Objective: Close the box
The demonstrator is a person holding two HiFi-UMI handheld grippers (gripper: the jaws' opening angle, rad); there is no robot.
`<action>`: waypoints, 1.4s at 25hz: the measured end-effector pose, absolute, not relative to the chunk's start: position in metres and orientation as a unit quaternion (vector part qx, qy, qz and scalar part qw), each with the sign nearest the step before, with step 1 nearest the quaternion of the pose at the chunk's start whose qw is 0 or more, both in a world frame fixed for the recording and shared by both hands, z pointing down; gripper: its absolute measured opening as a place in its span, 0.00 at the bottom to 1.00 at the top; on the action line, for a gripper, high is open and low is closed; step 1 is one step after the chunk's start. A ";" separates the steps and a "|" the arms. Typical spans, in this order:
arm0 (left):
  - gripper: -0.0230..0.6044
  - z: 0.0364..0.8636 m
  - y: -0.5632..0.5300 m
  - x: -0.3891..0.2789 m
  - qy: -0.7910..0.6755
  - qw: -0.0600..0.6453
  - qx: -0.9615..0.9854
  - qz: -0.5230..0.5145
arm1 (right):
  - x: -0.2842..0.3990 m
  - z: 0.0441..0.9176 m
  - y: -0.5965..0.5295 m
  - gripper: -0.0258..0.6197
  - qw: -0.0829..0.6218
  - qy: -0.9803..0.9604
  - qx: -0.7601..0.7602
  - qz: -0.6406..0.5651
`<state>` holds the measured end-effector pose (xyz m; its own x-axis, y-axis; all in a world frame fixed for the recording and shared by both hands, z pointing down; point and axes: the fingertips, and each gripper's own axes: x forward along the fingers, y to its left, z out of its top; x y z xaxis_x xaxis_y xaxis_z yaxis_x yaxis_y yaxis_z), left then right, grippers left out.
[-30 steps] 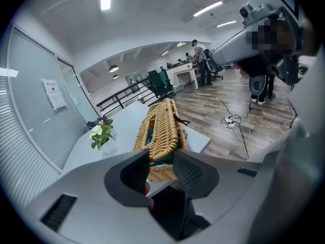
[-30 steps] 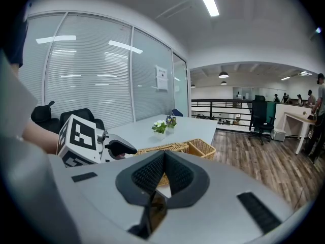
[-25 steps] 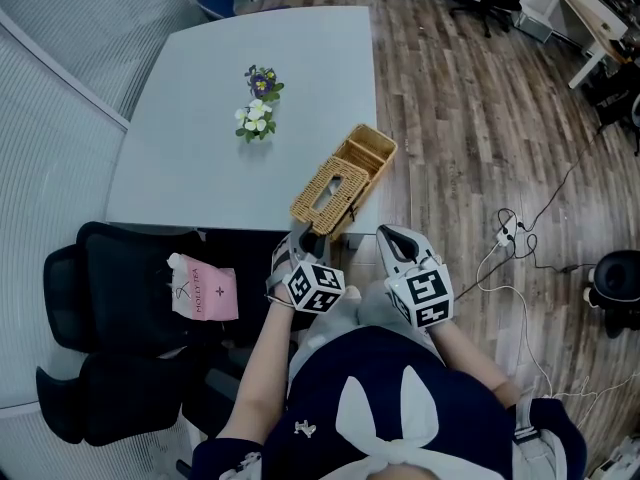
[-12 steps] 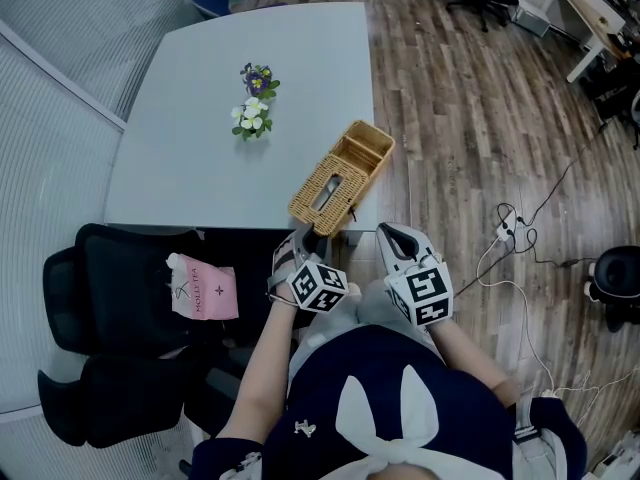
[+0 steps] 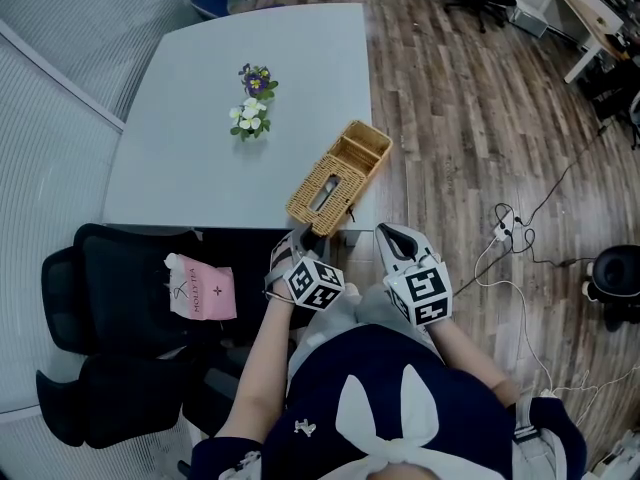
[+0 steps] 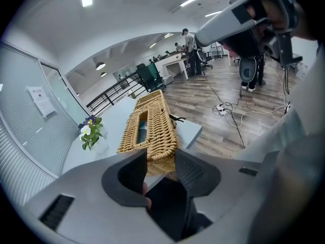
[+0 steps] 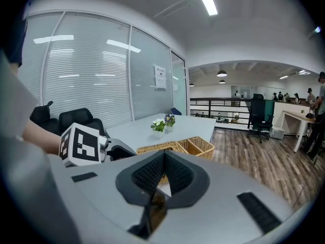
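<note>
Left gripper (image 6: 161,159) letting go of box (image 6: 147,126)
Jaws opening around the lid's near end at the table (image 5: 200,118) edge. Right gripper (image 7: 163,159) pressed together, empty. Box not yet closed.

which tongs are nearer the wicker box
Left. The left tongs are at the near end of the wicker box, jaws opening with it between them; the right tongs hang to its right, apart from it.

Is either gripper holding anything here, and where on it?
Nothing is gripped. The left gripper's jaws are opening with the wicker box's near end between them; the right gripper is shut and empty.
</note>
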<state>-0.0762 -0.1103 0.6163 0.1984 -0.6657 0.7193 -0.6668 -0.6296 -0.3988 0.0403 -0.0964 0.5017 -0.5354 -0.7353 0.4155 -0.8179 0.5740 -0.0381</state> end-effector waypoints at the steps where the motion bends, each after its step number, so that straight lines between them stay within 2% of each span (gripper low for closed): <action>1: 0.30 0.618 -0.109 -0.075 -0.423 0.012 0.777 0.465 | 0.040 0.501 -0.097 0.05 0.178 -0.869 0.447 0.117; 3: 0.34 0.620 -0.107 -0.072 -0.413 0.038 0.784 0.463 | 0.041 0.500 -0.097 0.05 0.174 -0.869 0.446 0.121; 19: 0.35 0.586 -0.100 -0.067 -0.486 0.170 0.785 0.346 | 0.046 0.489 -0.090 0.05 0.169 -0.881 0.425 0.119; 21: 0.31 0.576 -0.099 -0.067 -0.504 0.171 0.780 0.330 | 0.047 0.487 -0.087 0.05 0.168 -0.883 0.421 0.121; 23: 0.22 0.565 -0.098 -0.068 -0.524 0.169 0.774 0.314 | 0.048 0.484 -0.085 0.05 0.164 -0.886 0.415 0.123; 27: 0.11 0.542 -0.094 -0.068 -0.547 0.168 0.771 0.278 | 0.048 0.478 -0.080 0.05 0.158 -0.892 0.405 0.126; 35: 0.08 0.511 -0.081 -0.060 -0.575 0.153 0.763 0.253 | 0.049 0.465 -0.071 0.04 0.153 -0.902 0.385 0.123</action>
<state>-0.0597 -0.0811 0.5112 0.2115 -0.8000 0.5614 -0.9544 -0.2928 -0.0576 0.0486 -0.0709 0.4653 -0.6561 -0.6573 0.3708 -0.7325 0.6728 -0.1034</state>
